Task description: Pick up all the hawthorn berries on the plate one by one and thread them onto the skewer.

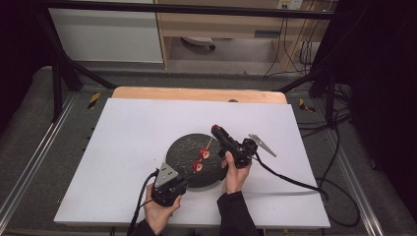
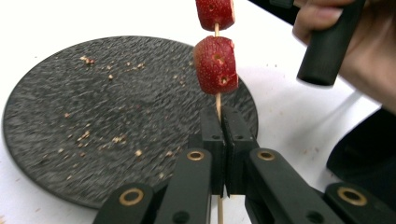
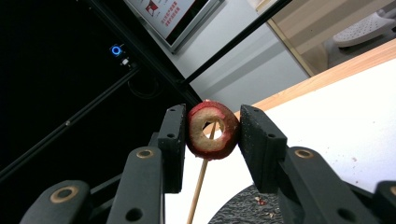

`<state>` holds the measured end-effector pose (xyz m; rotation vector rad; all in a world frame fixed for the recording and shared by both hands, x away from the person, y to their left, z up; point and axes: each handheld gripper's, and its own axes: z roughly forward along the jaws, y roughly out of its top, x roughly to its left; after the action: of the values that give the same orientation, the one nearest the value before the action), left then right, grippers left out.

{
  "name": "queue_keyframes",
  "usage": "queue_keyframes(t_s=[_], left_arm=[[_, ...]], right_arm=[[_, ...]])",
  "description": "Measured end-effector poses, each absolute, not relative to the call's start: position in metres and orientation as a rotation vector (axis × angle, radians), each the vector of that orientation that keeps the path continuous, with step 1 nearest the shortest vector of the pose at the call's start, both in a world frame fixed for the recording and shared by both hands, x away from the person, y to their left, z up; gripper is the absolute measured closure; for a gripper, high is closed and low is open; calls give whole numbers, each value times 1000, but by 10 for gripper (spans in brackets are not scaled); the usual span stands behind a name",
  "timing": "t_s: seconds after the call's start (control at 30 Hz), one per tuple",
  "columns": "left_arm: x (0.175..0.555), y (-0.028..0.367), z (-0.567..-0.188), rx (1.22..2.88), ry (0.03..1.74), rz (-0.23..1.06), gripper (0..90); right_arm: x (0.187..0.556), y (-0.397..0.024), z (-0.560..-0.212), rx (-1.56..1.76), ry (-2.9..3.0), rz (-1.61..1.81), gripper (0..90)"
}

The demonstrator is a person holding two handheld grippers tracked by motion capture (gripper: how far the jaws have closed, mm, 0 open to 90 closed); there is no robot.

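On the white surface (image 1: 123, 147), near the person's edge, lies a round black plate (image 1: 184, 150) speckled with pale crumbs; above it a thin wooden skewer (image 2: 218, 103) runs slantwise from the left tool (image 1: 183, 182) up toward the right tool (image 1: 215, 130); the left tool, held low at the plate's near rim, has its jaws pressed together on the bare lower end of the skewer, as the left gripper view shows, with the stick rising out between the two black pads; two red fruit rings (image 1: 201, 161) sit threaded on the skewer over the plate, one just above the other, slightly apart; in the left gripper view the nearer ring (image 2: 216, 64) hangs a little above the jaw tips and the farther one (image 2: 215, 13) sits at the top edge; the right tool is clamped on a third fruit ring (image 3: 212, 130), red-skinned with a pale cut face and a hollow centre; the right gripper view shows the skewer's tip standing inside that hollow, with the stick slanting down below the ring; the right hand (image 1: 236, 172) grips its tool beside the plate's right rim, and the left hand (image 1: 160, 209) holds its tool at the near edge of the surface; a black cable (image 1: 295, 182) trails from the right tool across the surface.
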<state>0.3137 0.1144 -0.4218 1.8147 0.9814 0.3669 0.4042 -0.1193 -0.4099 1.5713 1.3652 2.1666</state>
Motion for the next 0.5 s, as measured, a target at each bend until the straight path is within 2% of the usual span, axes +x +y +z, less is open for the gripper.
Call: queue_keyframes(t_s=[0.5], left_arm=[[328, 108, -418, 1809, 1004, 355, 884]], right_arm=[[395, -114, -418, 1574, 1450, 2130, 633]])
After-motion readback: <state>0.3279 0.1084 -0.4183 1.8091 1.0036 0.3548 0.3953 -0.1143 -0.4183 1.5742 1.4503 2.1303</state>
